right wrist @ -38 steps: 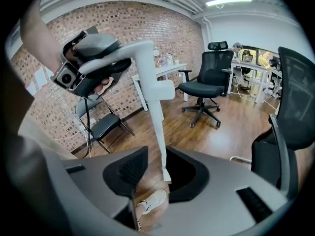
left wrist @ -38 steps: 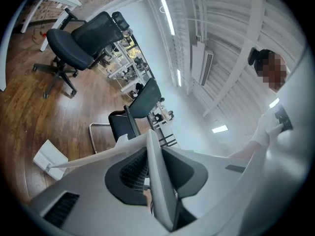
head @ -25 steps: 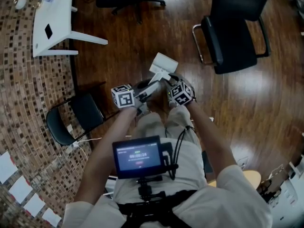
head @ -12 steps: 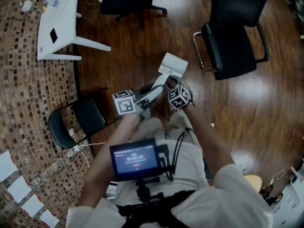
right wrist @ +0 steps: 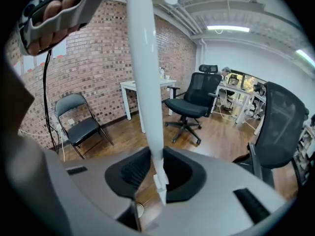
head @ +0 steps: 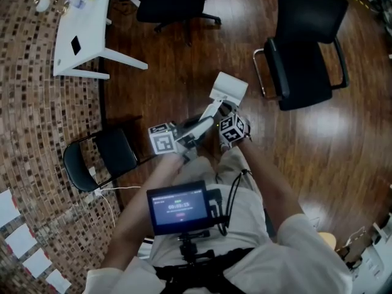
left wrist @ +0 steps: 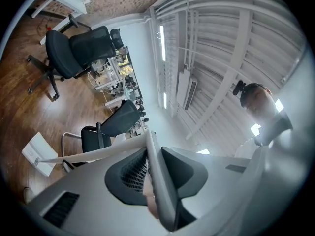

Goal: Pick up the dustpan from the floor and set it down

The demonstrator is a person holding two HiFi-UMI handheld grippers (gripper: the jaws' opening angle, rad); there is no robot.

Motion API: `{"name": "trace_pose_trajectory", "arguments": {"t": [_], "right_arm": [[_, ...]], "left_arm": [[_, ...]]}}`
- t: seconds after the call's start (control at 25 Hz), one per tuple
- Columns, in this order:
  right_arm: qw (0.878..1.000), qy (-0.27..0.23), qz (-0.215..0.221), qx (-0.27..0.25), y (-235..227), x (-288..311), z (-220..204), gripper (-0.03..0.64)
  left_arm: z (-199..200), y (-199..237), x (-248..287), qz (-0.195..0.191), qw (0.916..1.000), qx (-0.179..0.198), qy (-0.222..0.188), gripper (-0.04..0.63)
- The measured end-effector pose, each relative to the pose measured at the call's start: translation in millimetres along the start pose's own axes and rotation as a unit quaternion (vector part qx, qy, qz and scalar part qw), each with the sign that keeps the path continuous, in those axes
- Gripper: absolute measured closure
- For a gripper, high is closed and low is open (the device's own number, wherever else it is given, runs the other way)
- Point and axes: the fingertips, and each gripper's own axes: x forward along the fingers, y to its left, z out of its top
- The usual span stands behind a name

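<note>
Dustpan (head: 228, 88) is up off the floor (head: 318, 139), with its white pan out in front of the person. Its long handle (head: 207, 114) runs back to both tools. The left tool (head: 184, 141) is clamped tight on the handle, at the end near the person. The right tool (head: 225, 111) sits a bit further along. Its jaws have just been closing, the handle is between them, and the pads look to be pressing on it.

So the pick-up part looks done, and the dustpan is being held in the air. Next comes setting it down. I think both tools need to go down together, slowly, so the pan meets the floor flat and does not tip. There is bare wood floor in front, between the black chair (head: 306, 48) and the white desk (head: 82, 35). The jaws should let go only when the dustpan rests on its own.
</note>
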Motion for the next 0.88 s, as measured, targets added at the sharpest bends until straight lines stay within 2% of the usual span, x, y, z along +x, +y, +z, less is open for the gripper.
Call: {"name": "trace_pose_trajectory", "arguments": {"t": [0.32, 0.48, 0.56, 0.76, 0.88], "right_arm": [[1.000, 0.001, -0.004, -0.023, -5.6, -2.8, 8.7, 0.522], [1.000, -0.006, -0.006, -0.021, -4.9, -4.8, 15.4, 0.522], [1.000, -0.009, -0.003, -0.021, -2.2, -6.0, 18.2, 0.522], [0.999, -0.018, 0.014, -0.031, 7.1, -8.4, 25.1, 0.522], [0.999, -0.022, 0.022, -0.038, 15.4, -10.2, 30.8, 0.520]], "left_arm": [[14.1, -7.0, 3.2, -0.015, 0.9987, -0.033, -0.035, 0.515], [21.9, -12.2, 1.6, -0.039, 0.9965, -0.055, -0.049, 0.487], [23.8, -16.5, 0.2, -0.046, 0.9969, -0.043, -0.047, 0.471], [16.2, -17.2, -4.7, -0.030, 0.9994, -0.004, -0.015, 0.354], [14.1, -20.5, -8.9, -0.031, 0.9995, 0.011, -0.002, 0.313]]}}
